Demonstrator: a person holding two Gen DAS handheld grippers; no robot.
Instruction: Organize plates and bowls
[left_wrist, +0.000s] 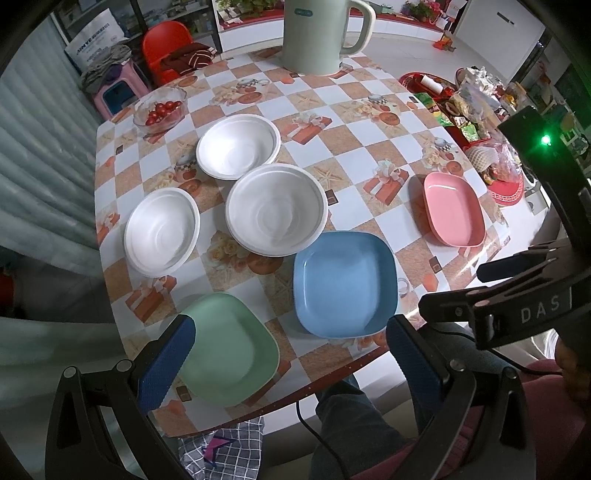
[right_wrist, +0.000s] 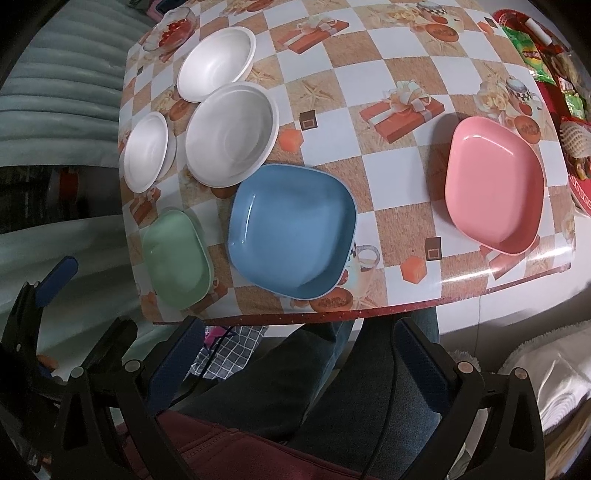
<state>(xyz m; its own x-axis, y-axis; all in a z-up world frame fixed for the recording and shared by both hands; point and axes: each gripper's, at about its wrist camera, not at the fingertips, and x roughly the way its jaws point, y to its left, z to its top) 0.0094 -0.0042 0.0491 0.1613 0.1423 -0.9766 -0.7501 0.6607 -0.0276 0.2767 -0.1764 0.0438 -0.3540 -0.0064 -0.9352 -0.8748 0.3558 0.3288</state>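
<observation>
Both jaws gape empty, green plate (left_wrist: 225, 350) beside left, blue plate (right_wrist: 291, 229) ahead

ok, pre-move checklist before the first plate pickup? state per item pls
1. Left gripper open, nothing held: ok.
2. Right gripper open, nothing held: ok.
3. Green plate, blue plate and pink plate lie flat, apart from each other, nothing in them: ok.
4. Three white bowls upright and unstacked: ok.
5. Gap between blue plate and the nearest white bowl: rims look touching or overlapping, cannot tell.
6. Green plate's edge margin: it sits near the table corner, not ok for a careless nudge.
</observation>
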